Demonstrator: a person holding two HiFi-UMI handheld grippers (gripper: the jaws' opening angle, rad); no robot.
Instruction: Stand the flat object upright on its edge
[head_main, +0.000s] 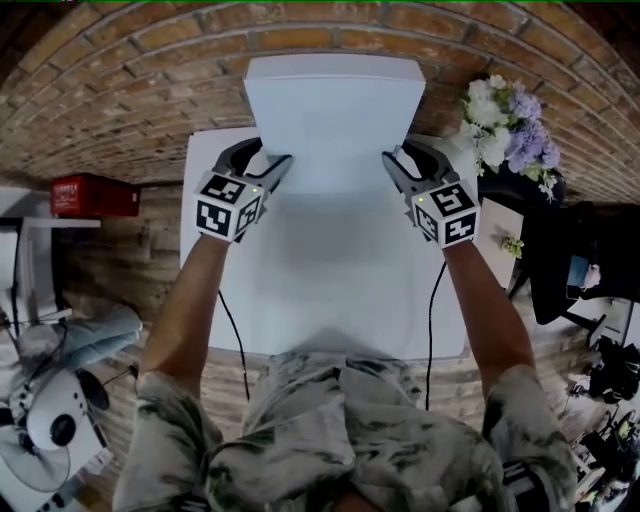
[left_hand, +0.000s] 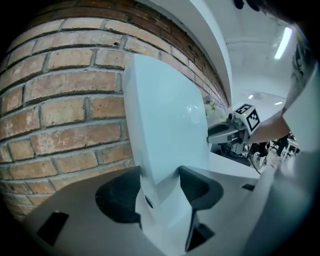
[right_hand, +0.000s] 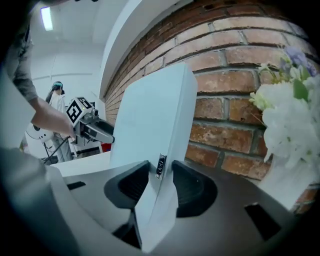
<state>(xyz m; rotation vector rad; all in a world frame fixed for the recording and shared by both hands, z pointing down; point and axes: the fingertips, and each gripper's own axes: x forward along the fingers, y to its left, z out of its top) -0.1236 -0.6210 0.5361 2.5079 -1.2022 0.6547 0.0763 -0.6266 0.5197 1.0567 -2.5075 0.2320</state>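
The flat object (head_main: 332, 118), clamped at its side edges by the left gripper (head_main: 266, 160) and right gripper (head_main: 404, 156), leans near upright. An uneven lift or a slackening pinch could let it slip and topple.

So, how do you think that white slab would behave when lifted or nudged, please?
Probably stiff: the white slab shows no sag between the left hand-held gripper and right hand-held gripper. Likely tippy on edge, being thin for its height. Its smooth faces look slippery.

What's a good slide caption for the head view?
Left gripper and right gripper clamp the white panel by its side edges, tilted up over the white table.
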